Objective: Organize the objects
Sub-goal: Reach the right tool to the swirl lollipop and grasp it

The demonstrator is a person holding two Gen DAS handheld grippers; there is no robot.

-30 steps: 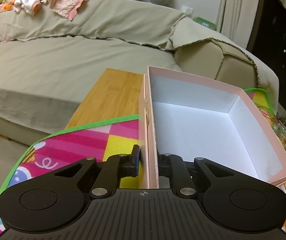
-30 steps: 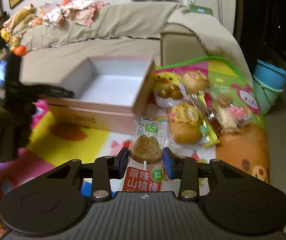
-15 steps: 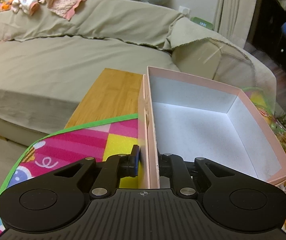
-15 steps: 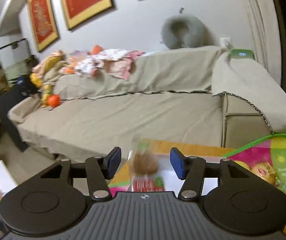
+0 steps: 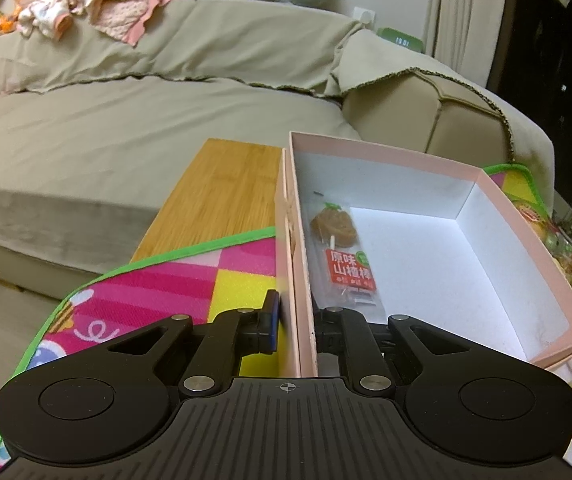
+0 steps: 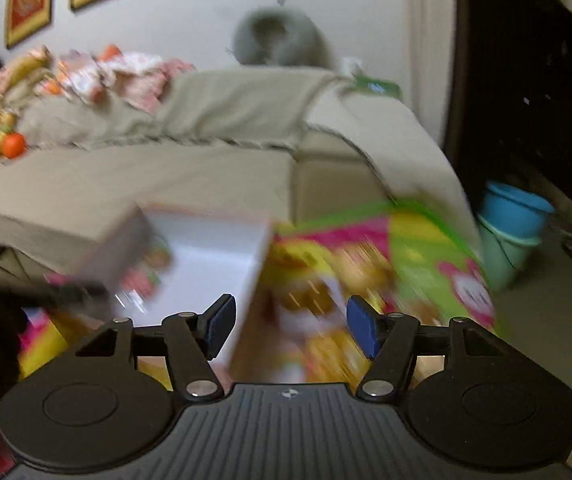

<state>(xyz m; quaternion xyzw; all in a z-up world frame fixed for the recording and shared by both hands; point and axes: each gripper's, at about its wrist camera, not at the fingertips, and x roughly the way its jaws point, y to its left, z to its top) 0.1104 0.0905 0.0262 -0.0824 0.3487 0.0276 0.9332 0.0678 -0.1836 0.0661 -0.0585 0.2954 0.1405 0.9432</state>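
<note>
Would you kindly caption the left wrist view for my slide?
Left gripper clamps the wall of the pink box, one wrapped hawthorn lollipop lying inside.

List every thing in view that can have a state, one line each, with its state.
pink box: open, lidless, upright on the play mat, one snack inside
hawthorn lollipop packet: sealed, lying flat in the box by its left wall
left gripper: shut on the box's left wall
right gripper: jaws opening, nothing between them
play mat: spread flat
other snack packets: on the mat, blurred
</note>
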